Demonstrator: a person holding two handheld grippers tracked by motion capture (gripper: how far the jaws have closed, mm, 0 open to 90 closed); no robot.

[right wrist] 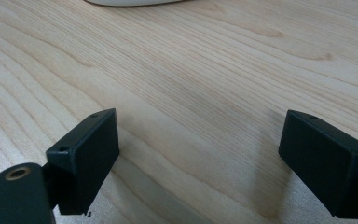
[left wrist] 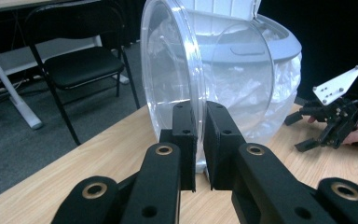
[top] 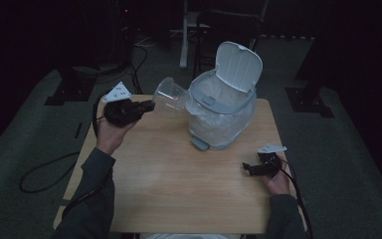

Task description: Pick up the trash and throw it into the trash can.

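Nearest, along the person's side of the light wooden table [top: 179, 189], a wide stretch of bare board lies free between the two forearms. Resting low near the table's right edge, the right hand-held gripper [top: 252, 168] has its jaws spread wide with only wood grain between them, as the right gripper view [right wrist: 198, 158] shows. Farther in and toward the left edge, the left hand-held gripper [top: 146, 106] is raised off the board, its jaws pressed onto the wall of a clear plastic cup [top: 170, 95]; in the left gripper view [left wrist: 200, 144] the cup's [left wrist: 205, 79] thin rim sits pinched between the two black pads. That cup is tipped on its side, in the air just beside the rim of a grey plastic bin [top: 224, 107] lined with a translucent bag, the bin's lid standing up. This bin stands close to the far edge of the table, with bare wood on either side. Beyond the table edge lies dark carpet, with a black chair [left wrist: 81, 65] well apart.
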